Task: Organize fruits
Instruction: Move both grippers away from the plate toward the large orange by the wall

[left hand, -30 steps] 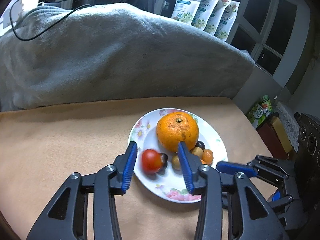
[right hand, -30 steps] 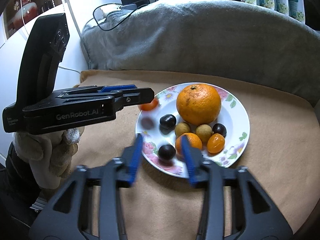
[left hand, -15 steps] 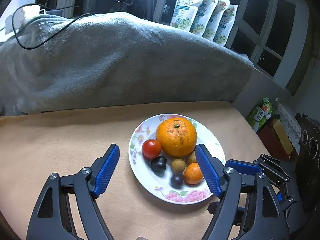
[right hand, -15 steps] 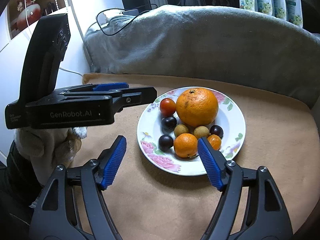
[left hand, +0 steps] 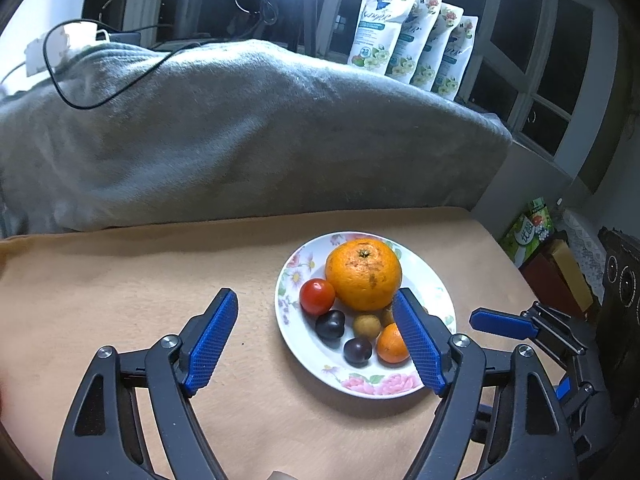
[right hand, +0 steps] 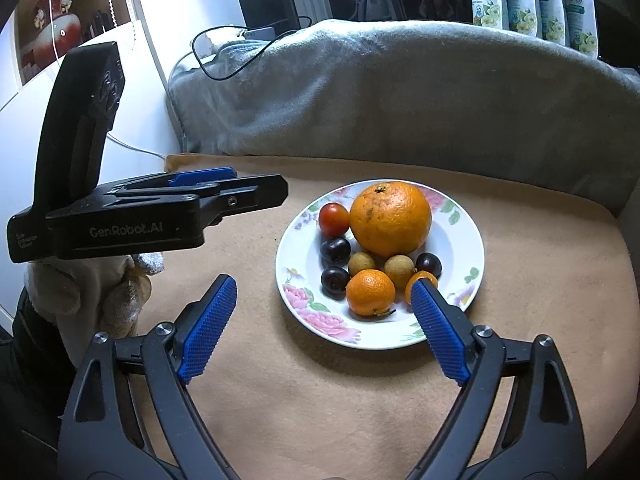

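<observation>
A white floral plate [left hand: 362,386] [right hand: 460,236] sits on the tan cloth. It holds a large orange [left hand: 363,279] [right hand: 391,218], a red tomato [left hand: 317,297] [right hand: 333,219], dark plums [left hand: 330,323] [right hand: 335,249], two brown longans [right hand: 399,270], a small mandarin [right hand: 370,292] [left hand: 391,343] and a kumquat [right hand: 419,279]. My left gripper [left hand: 316,316] is open and empty, held back just left of the plate. My right gripper [right hand: 320,300] is open and empty at the plate's near edge. The left gripper's body also shows in the right wrist view [right hand: 160,208].
A grey blanket-covered hump [left hand: 240,132] [right hand: 400,92] rises behind the tan cloth [left hand: 140,280]. White refill pouches [left hand: 412,36] stand behind it. A cable [left hand: 92,92] lies on the blanket. The cloth's right edge drops off near boxes [left hand: 536,236].
The left gripper let go of the red tomato onto the plate, opened wide and pulled back. The right gripper also opened wide and pulled back from the plate.
</observation>
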Tool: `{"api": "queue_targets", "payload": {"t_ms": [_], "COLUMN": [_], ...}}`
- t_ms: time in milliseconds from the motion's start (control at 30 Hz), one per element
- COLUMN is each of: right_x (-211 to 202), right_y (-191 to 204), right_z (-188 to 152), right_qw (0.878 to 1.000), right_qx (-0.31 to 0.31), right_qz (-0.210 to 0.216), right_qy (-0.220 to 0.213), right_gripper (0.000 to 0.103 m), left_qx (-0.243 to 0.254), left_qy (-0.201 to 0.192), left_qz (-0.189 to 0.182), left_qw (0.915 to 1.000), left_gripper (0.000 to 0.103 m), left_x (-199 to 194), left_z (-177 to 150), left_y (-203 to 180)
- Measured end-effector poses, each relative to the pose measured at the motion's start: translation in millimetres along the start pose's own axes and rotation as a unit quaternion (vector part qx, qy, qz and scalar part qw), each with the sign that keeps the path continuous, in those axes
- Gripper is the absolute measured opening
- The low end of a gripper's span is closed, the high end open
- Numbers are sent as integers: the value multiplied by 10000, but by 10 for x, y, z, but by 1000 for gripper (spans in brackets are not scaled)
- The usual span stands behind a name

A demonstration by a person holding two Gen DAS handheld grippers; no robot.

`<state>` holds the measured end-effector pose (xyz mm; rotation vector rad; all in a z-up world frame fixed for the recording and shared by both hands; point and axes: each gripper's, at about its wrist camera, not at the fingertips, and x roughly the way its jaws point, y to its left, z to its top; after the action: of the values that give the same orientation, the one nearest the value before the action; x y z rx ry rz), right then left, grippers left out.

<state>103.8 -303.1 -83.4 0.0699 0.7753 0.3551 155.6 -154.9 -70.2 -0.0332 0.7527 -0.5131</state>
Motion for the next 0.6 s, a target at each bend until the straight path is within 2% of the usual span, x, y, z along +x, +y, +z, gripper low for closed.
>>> {"api": "queue_targets", "payload": {"t_ms": [333,600], "right_x": [-53,-69], "right_y": [66,211], "right_z": [17,103], "right_qw": [10000,9999], "right_qx": [2,-96], "right_qz": [27,40], "right_qy": [50,5], "right_gripper": [93,98], "left_qx": [-44,-129], "left_qy": [-208,-398], "left_qz": [153,315], "left_qw": [9997,9986], "left_gripper": [80,80], "left_x": [-270,-521], "left_z": [-28,-79], "left_y": [89,209]}}
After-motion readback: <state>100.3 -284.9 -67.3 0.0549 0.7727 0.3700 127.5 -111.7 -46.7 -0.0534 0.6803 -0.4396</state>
